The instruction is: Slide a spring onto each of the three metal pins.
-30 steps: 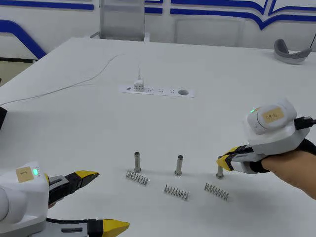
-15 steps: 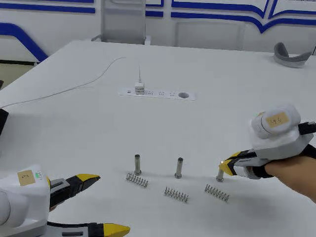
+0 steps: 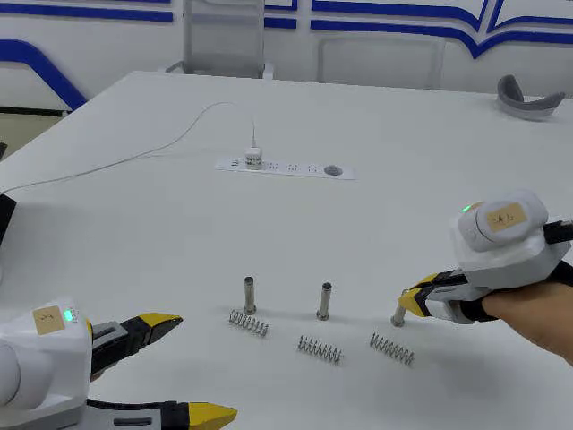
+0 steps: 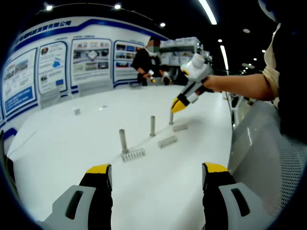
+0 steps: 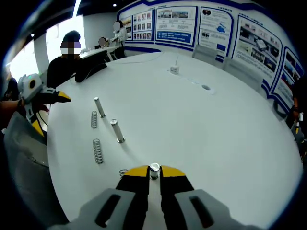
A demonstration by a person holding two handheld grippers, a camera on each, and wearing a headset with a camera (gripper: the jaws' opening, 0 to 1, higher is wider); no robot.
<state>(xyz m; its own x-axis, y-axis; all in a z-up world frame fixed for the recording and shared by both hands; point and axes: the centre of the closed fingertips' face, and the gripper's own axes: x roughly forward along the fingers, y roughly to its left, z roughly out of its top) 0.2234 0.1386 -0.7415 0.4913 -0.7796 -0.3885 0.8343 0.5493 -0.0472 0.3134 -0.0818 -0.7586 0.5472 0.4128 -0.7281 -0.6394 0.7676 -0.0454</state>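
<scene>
Lower right of the head view, the right gripper (image 3: 407,302) has its yellow-tipped jaws pinched tight on the rightmost pin (image 3: 397,314). Its own view, bottom centre, shows the pin's top clamped between them. The middle pin (image 3: 324,300) and leftmost pin (image 3: 249,294) stand upright and bare on the white table (image 3: 403,215). The springs (image 3: 320,349) lie flat just below, one near each pin. Lower left, the left gripper (image 3: 199,365) gapes wide, holding nothing
</scene>
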